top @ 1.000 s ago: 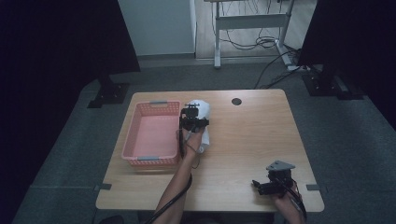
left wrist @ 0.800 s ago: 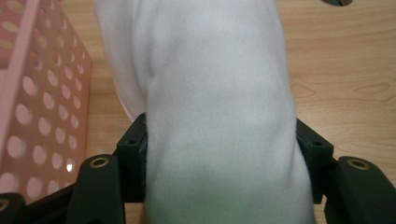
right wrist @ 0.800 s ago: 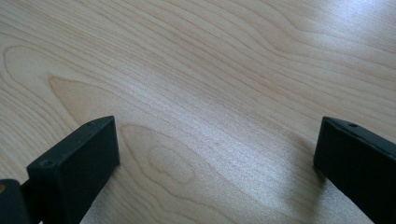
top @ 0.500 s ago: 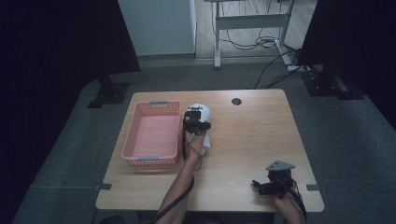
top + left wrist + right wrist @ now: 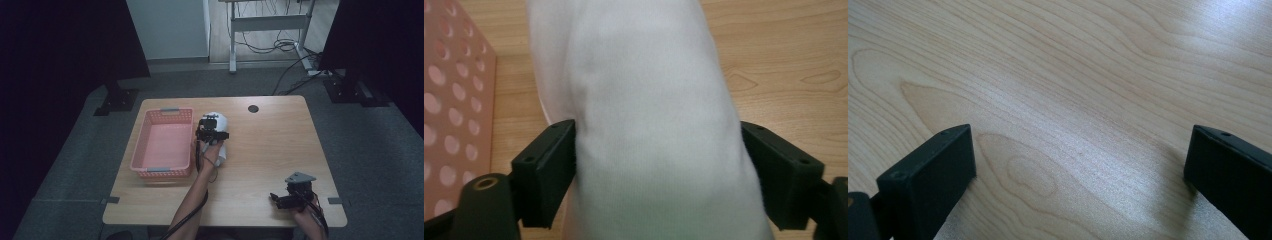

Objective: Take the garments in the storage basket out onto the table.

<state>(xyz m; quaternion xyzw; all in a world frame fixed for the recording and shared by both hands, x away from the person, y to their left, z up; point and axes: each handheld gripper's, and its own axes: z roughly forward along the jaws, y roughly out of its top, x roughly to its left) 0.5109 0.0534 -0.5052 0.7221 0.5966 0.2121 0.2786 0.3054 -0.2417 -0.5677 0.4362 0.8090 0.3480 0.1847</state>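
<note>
High view: left gripper (image 5: 212, 131) over white cloth (image 5: 220, 152), just beside pink basket (image 5: 162, 145); right gripper (image 5: 292, 195) well apart, low on wooden table (image 5: 270, 145). Left gripper view: jaws just opening, flanking the cloth, loosely touching. Right gripper view: jaws spread wide over bare wood.

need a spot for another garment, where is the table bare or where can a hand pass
Bare wood runs from the white cloth right to the table edge, between the dark round hole and the right gripper. Crowded: pink basket beside the left gripper on the cloth.
</note>
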